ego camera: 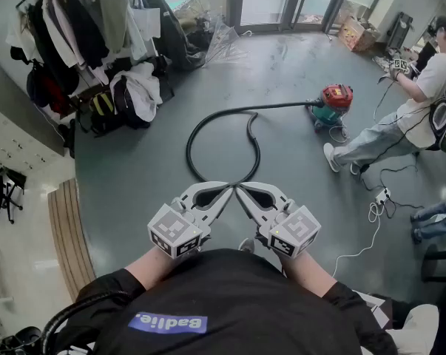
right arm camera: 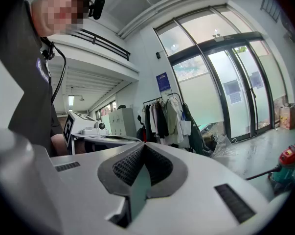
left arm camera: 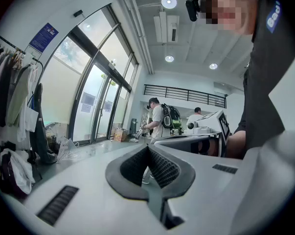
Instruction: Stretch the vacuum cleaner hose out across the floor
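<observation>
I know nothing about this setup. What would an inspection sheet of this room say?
Surface: grey floor.
Job's things: black hose lies in a loop, one end at the red-and-teal vacuum cleaner; not yet stretched.
Clutter: clothes rack and bags at left, cardboard box far right.
Grippers: left gripper and right gripper both shut, empty, tips close together.
Cables: white cable and power strip at right.
Surroundings: glass doors beyond; a person at right.

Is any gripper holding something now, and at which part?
Nothing is held. The left gripper and the right gripper are both shut with nothing between their jaws. The hose lies looped on the floor.
</observation>
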The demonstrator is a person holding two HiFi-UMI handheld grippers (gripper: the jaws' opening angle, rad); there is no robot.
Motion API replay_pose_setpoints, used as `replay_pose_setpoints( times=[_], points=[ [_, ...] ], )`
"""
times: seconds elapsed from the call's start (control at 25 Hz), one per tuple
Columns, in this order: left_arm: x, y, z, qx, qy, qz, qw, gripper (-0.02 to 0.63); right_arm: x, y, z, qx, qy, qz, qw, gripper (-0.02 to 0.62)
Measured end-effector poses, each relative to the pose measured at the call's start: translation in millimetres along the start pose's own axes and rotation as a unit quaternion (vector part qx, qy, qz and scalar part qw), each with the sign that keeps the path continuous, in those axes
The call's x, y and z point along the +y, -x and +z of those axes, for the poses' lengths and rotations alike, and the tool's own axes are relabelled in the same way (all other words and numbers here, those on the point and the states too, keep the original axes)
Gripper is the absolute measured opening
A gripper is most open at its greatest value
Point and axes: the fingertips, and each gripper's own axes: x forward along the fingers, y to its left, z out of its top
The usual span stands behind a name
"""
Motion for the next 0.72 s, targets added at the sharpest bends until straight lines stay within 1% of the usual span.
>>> replay_pose_setpoints(
  times=[0.36,0.72],
  points=[
    [1,-4,-3,0.002,-0.001,-0.002,1.0000,-0.003,-3,0,-2,0.000,-0.003,-0.001,1.000,-0.002],
    [2,-17,-11,0.009,0.010,0.002,0.9999,-0.004,-10,8,-2,-0.022,-0.029,0.018,0.999,-0.002]
  ],
)
